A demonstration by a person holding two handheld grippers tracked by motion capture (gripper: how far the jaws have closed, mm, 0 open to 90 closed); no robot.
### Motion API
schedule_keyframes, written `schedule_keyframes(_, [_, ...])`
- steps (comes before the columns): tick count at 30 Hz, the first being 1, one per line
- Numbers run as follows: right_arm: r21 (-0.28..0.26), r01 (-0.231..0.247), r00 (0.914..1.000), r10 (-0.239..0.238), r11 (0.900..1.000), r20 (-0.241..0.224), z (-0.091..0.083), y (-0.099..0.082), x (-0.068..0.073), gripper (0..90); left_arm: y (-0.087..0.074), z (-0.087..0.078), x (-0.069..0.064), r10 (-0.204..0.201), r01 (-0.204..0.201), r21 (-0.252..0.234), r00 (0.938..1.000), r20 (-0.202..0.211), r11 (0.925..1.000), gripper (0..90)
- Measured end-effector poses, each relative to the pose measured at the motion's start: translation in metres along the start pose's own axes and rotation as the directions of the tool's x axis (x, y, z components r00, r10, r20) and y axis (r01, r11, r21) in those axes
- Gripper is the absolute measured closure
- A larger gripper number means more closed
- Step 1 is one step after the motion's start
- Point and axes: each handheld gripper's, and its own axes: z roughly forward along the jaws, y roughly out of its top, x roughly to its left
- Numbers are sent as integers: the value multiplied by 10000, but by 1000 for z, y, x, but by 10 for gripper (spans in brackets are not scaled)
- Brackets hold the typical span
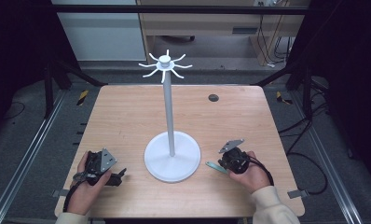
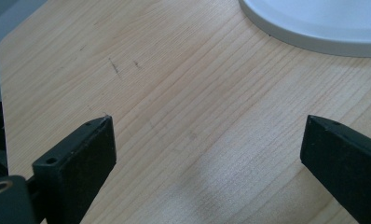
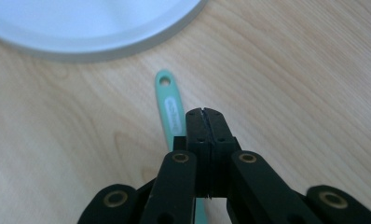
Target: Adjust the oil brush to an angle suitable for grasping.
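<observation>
A white stand [image 1: 171,112] with a round base [image 1: 172,158] and hooked arms at its top rises from the middle of the wooden table [image 1: 127,116]. A teal utensil handle [image 3: 169,105] with a hole at its end points toward that base [image 3: 81,28]. My right gripper [image 3: 203,114] is shut, its jaws pressed together directly over the handle, which runs on beneath them. Whether they pinch it I cannot tell. From above, the handle [image 1: 215,166] sticks out left of the right gripper [image 1: 224,163]. My left gripper [image 2: 207,140] is open over bare wood, held in a hand at the front left [image 1: 120,175].
A small dark round plug [image 1: 213,97] sits in the table's far right part. The stand's base edge [image 2: 314,37] lies ahead of the left gripper. Dark frame rails and cables run on the floor along both sides of the table.
</observation>
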Motion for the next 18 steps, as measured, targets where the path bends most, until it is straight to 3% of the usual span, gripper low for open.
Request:
schedule_keyframes(8, [983, 601, 9981, -614, 9933, 98, -22, -17, -4, 872, 1, 1, -1, 40, -40, 22, 10000, -5, 10000, 29])
schedule_keyframes(12, [1647, 968, 9950, -994, 9816, 74, -29, -22, -5, 834, 0, 1, -1, 43, -43, 36, 10000, -23, 10000, 28])
schedule_keyframes(18, [2158, 1212, 9926, -1191, 9689, -229, -28, -21, -4, 792, 0, 1, -1, 52, -52, 49, 10000, -6, 10000, 29])
